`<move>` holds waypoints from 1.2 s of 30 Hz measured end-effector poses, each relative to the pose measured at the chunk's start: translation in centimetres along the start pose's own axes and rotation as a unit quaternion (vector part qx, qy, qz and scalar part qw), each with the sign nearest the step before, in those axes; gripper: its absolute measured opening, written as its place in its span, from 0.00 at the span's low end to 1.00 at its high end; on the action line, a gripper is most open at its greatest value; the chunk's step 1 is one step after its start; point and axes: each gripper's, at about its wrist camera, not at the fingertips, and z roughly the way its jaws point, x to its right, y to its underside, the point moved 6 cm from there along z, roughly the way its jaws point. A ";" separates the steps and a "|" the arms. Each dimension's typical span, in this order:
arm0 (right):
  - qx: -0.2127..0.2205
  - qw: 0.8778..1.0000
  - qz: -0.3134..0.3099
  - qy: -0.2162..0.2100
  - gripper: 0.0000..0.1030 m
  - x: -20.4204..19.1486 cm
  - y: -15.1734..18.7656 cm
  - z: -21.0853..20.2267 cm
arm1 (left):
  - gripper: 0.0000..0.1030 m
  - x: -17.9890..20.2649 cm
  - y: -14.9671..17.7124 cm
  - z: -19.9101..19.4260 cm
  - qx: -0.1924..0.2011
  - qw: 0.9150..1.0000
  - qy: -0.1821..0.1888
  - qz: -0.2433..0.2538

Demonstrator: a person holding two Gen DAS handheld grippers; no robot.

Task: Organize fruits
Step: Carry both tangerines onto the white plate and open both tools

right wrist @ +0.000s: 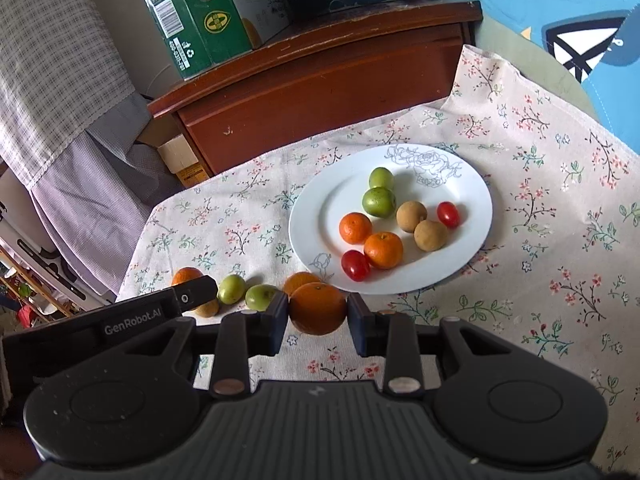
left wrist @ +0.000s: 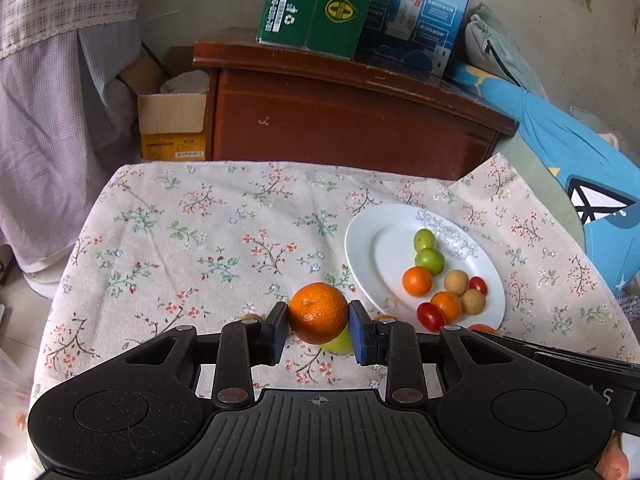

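My left gripper (left wrist: 318,320) is shut on a mandarin (left wrist: 318,312) and holds it above the floral cloth, left of the white plate (left wrist: 362,224). My right gripper (right wrist: 318,316) is shut on another mandarin (right wrist: 318,308) near the plate's (right wrist: 472,184) front rim. The plate holds two green fruits (right wrist: 379,202), two mandarins (right wrist: 383,249), two brown longans (right wrist: 430,234) and two cherry tomatoes (right wrist: 355,265). Loose on the cloth lie two green fruits (right wrist: 231,288), a mandarin (right wrist: 301,280), another mandarin (right wrist: 185,275) and a longan (right wrist: 208,308), partly hidden by the left gripper's body.
A brown wooden cabinet (left wrist: 352,120) with green and blue cartons (left wrist: 320,4) stands behind the table. A cardboard box (left wrist: 172,128) sits on the floor to its left. A blue cushion (right wrist: 560,20) lies at the right. The cloth-covered table's (left wrist: 180,220) left half holds no objects.
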 end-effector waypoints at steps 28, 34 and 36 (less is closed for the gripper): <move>0.019 0.999 0.042 0.010 0.31 6.5 -9.2 3.8 | 0.29 6.2 -5.2 7.6 -0.050 0.993 0.055 0.088; 0.002 0.999 0.051 0.020 0.31 7.6 -8.9 5.8 | 0.29 6.7 -4.6 10.1 -0.069 0.991 0.049 0.105; -0.003 0.998 0.059 0.021 0.31 8.1 -8.8 6.4 | 0.29 6.8 -4.3 10.6 -0.074 0.990 0.047 0.107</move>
